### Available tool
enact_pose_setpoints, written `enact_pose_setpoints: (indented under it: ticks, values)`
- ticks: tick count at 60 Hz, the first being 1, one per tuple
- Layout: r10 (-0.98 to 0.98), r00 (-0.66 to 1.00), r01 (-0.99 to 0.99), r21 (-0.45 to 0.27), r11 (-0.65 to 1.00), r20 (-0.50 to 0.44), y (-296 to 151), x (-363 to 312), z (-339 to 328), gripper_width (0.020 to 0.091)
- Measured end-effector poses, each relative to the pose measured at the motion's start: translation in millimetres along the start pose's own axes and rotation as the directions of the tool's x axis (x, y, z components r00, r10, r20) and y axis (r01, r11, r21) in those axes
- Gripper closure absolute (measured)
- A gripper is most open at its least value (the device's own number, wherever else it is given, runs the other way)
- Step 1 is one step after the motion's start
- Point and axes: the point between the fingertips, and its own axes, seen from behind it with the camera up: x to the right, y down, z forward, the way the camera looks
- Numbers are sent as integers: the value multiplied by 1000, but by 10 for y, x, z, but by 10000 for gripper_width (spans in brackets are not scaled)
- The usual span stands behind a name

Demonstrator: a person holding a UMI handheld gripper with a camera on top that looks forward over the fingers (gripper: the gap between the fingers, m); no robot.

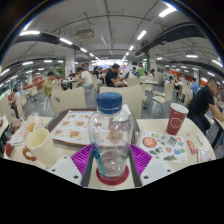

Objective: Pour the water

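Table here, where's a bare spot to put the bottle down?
The bottle stands between the gripper's open fingers. Bare table shows behind it, between the tray and the red cup. Crowded: mug and tray to one side, papers to the other.

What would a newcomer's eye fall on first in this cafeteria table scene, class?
First, the clear plastic water bottle with a blue cap, upright between the jaws, whose purple pads flank its base on the white table. Next, the red paper cup standing beyond the bottle to its right, and the pale round cup to its left. Behind them, people sit at tables in a big, brightly lit hall.
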Motion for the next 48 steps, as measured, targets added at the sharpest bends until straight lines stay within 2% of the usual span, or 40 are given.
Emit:
enact_pose_setpoints:
  ticks: [4,5,8,11,27,35,48]
  values:
    - [-4,1000,4,-48,999,-3,57,-48,-88,253]
    - [-5,1000,5,-58,998,-4,70,-55,-122,237]
    - [-14,1000,13,-83,996,-17,100,-70,-251,263]
    - [-28,999,24,-102,994,-36,118,-86,-418,240]
    - [-8,995,-14,-221,975,-99,219,-563,-1668,257]
    - [15,993,-41,-228,973,-115,201,-840,-2164,254]
    - [-6,993,-22,-228,973,-118,168,-1084,-2464,254]
